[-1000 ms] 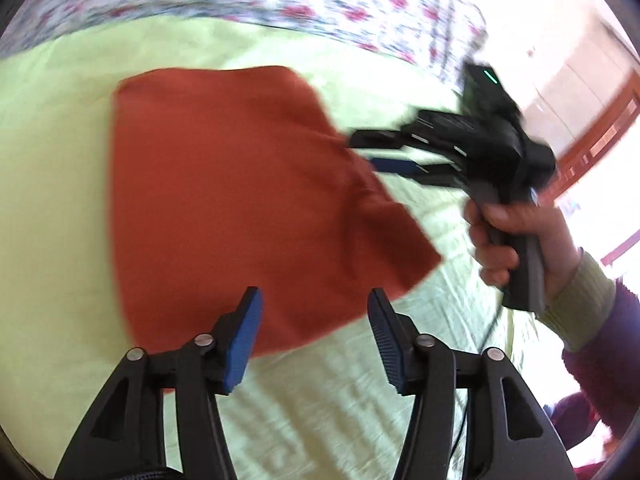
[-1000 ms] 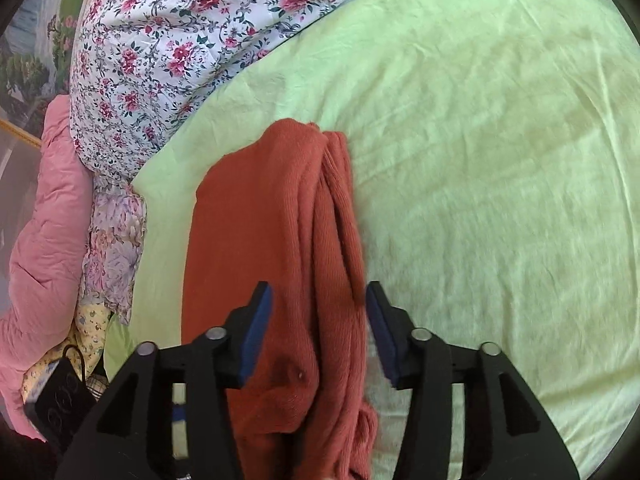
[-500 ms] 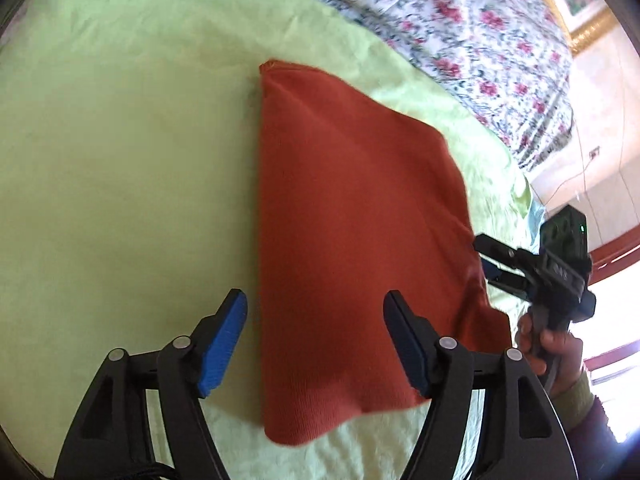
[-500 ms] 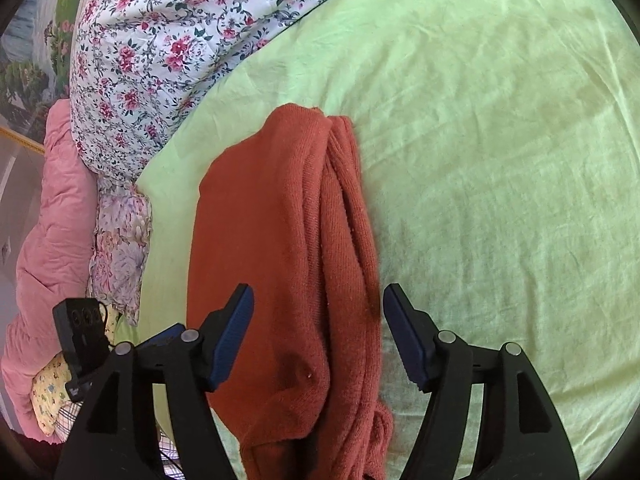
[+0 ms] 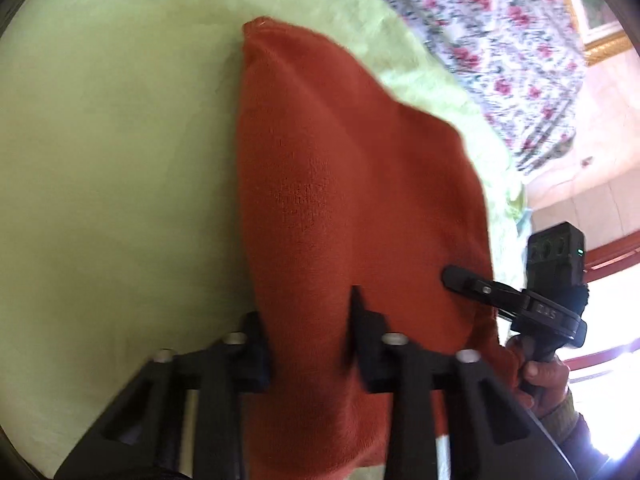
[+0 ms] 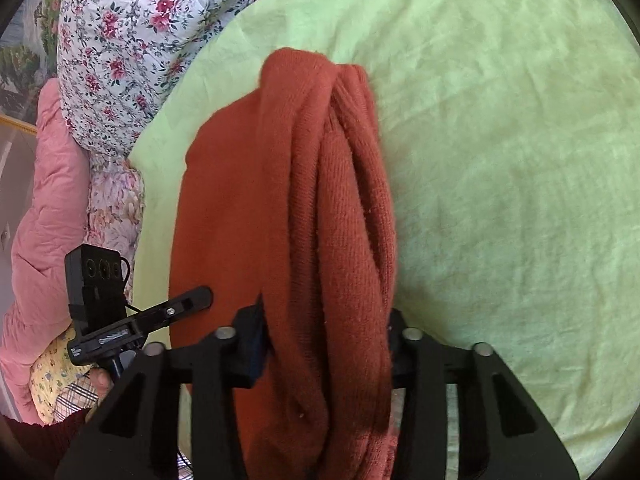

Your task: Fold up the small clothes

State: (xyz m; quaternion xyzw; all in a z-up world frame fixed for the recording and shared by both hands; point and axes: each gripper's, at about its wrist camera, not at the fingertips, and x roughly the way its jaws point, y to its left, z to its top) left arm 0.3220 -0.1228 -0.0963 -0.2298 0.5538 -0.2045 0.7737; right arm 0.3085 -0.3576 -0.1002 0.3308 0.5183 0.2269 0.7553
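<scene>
One rust-red knit sweater [image 5: 352, 208] lies folded on the lime-green sheet [image 6: 500, 160]. Your left gripper [image 5: 308, 344] and right gripper [image 6: 324, 344] each pinch its near edge — cloth fills both gaps. Only the right view shows the bunched folds and a pink quilt [image 6: 44, 208] (far left); both show the floral bedspread [image 6: 132, 40]. No writing is readable.

Rust-red knit garment [image 5: 352, 208], folded lengthwise, rolled layers along one edge, flat on pale green sheet [image 6: 500, 160]
</scene>
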